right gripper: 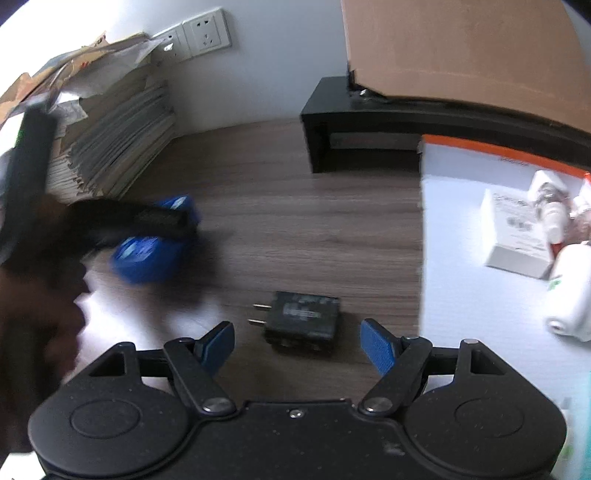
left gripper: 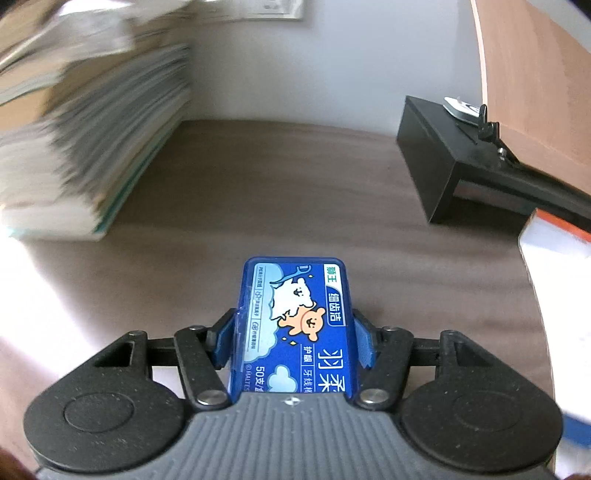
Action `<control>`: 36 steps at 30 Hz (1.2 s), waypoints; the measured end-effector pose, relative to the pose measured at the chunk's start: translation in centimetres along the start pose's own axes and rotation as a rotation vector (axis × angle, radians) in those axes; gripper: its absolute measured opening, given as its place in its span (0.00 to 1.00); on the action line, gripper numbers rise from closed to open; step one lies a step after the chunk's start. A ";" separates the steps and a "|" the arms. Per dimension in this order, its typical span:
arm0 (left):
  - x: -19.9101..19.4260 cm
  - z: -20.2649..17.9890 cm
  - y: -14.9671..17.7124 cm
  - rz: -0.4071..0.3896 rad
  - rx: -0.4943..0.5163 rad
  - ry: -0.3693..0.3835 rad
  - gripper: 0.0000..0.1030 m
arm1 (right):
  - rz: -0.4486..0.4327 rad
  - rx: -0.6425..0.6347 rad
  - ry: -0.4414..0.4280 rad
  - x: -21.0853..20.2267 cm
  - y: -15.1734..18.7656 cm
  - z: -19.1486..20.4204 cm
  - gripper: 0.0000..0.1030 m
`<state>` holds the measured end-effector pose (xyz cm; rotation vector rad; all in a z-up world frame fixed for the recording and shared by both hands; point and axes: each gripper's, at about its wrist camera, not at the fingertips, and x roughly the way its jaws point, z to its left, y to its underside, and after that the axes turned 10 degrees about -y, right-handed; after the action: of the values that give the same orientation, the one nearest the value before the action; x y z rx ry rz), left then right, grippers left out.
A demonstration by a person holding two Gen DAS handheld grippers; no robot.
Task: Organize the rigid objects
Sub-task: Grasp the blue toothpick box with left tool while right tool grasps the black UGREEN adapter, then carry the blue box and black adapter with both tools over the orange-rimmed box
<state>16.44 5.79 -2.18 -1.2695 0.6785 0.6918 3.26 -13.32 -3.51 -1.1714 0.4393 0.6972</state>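
Note:
A blue dental-floss box [left gripper: 295,325] with cartoon bears on its lid sits between the blue pads of my left gripper [left gripper: 295,334], which is shut on it above the wooden desk [left gripper: 280,206]. In the right wrist view the same blue box [right gripper: 147,254] shows blurred at the left, under the dark left gripper [right gripper: 162,221] and a hand. My right gripper [right gripper: 297,341] stands open just above a black plug adapter [right gripper: 301,319] lying flat, prongs to the left; its pads do not touch it.
A tall stack of papers [left gripper: 92,147] fills the back left. A black monitor stand [left gripper: 443,158] sits at the back right. A white box with an orange edge [right gripper: 461,229] at the right holds a white carton [right gripper: 517,236] and small bottles. Wall sockets [right gripper: 207,31] are behind.

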 end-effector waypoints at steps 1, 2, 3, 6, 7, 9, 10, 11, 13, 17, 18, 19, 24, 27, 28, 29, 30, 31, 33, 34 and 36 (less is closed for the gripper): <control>-0.5 0.6 0.6 0.006 -0.007 -0.002 0.61 | 0.003 -0.002 -0.005 0.5 0.0 0.3 0.87; -1.0 1.1 1.3 0.011 -0.013 -0.002 0.61 | 0.001 -0.008 -0.002 0.9 0.0 0.7 0.88; -1.4 1.6 1.9 0.019 -0.017 -0.003 0.61 | -0.004 -0.020 0.016 1.3 0.0 1.1 0.88; -2.2 2.5 3.0 0.037 -0.032 0.004 0.61 | -0.011 -0.023 0.072 2.6 0.1 1.6 0.88; -2.2 2.5 3.0 0.039 -0.032 0.006 0.61 | -0.013 -0.012 0.081 2.9 0.1 1.6 0.88; -2.5 2.8 3.1 0.043 -0.029 0.012 0.61 | -0.033 -0.016 0.099 3.1 0.2 1.9 0.87; -2.7 3.0 3.4 0.043 -0.030 0.016 0.61 | -0.036 -0.024 0.105 3.2 0.2 2.0 0.85; -2.7 3.1 3.4 0.042 -0.031 0.021 0.61 | -0.038 -0.035 0.111 3.3 0.2 2.1 0.70; -2.8 3.2 3.3 0.037 -0.032 0.027 0.61 | -0.050 -0.062 0.125 3.2 0.2 2.2 0.70; -2.9 2.7 3.3 0.030 -0.032 0.041 0.61 | -0.053 -0.077 0.125 2.6 0.3 2.1 0.70; -3.1 2.6 3.2 0.027 -0.033 0.044 0.61 | -0.061 -0.085 0.129 2.2 0.4 2.2 0.70; -3.3 2.4 3.2 0.023 -0.032 0.050 0.61 | -0.070 -0.093 0.132 1.8 0.4 2.3 0.70; -5.1 1.1 3.0 -0.008 -0.021 0.086 0.61 | -0.117 -0.106 0.141 -1.3 0.2 2.4 0.70; -6.7 -0.1 3.1 -0.028 -0.008 0.113 0.61 | -0.152 -0.090 0.150 -3.7 0.2 2.0 0.70; -7.2 -0.5 3.2 -0.032 -0.005 0.126 0.61 | -0.161 -0.087 0.152 -4.5 0.2 1.9 0.70; -7.7 -0.9 3.3 -0.036 -0.004 0.136 0.61 | -0.171 -0.086 0.154 -5.4 0.3 1.8 0.70; -8.2 -1.3 3.4 -0.040 -0.002 0.146 0.61 | -0.182 -0.086 0.159 -6.3 0.4 1.6 0.70; -8.8 -1.9 3.5 -0.044 0.002 0.160 0.61 | -0.191 -0.088 0.168 -7.1 0.5 1.5 0.70; -9.9 -2.8 3.7 -0.054 0.015 0.185 0.61 | -0.208 -0.084 0.183 -9.0 0.9 1.0 0.70; -10.6 -3.3 3.9 -0.060 0.022 0.196 0.61 | -0.215 -0.078 0.189 -9.9 1.1 0.7 0.70; -11.7 -4.6 4.1 -0.069 0.037 0.219 0.61 | -0.234 -0.069 0.209 -11.8 1.6 -0.1 0.70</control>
<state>5.62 0.94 3.68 -1.3398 0.8182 0.4850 -6.35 -16.22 2.98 -1.3420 0.4463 0.3916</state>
